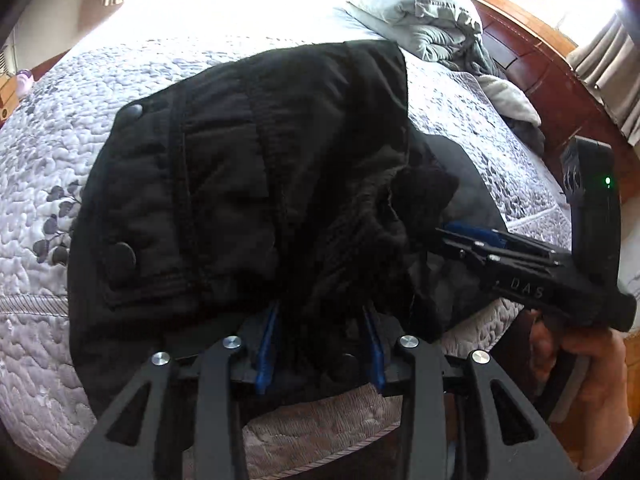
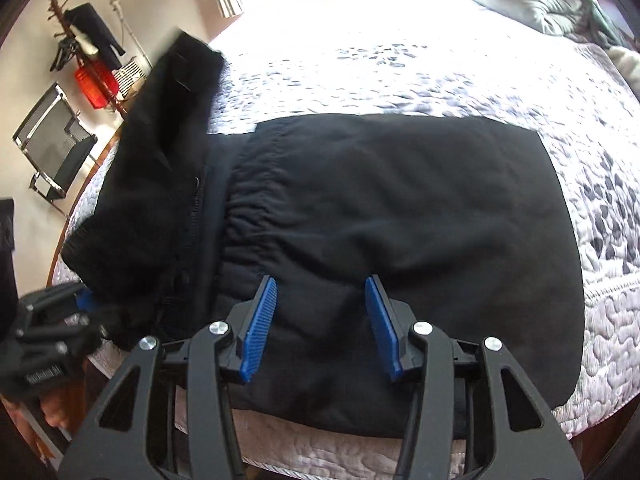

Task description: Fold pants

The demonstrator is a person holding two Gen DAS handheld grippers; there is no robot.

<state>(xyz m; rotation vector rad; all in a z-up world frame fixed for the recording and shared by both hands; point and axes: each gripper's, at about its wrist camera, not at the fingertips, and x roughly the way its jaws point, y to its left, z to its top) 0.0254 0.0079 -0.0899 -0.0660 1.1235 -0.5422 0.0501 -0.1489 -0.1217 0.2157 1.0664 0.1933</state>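
Left wrist view: left gripper (image 1: pixel 320 340) clamped on black pants (image 1: pixel 248 184); right gripper (image 2: pixel 320 320) wide apart above them.

Each black gripper (image 2: pixel 320 320) has ribbed blue pads (image 2: pixel 260 328), silver screws and white lettering.

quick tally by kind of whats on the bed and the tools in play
black pants: 1
grippers: 2, the left gripper with cloth between its fingers, the right gripper open over the pants
grey bedding heap at the head of the quilted bedspread: 1
total: 4
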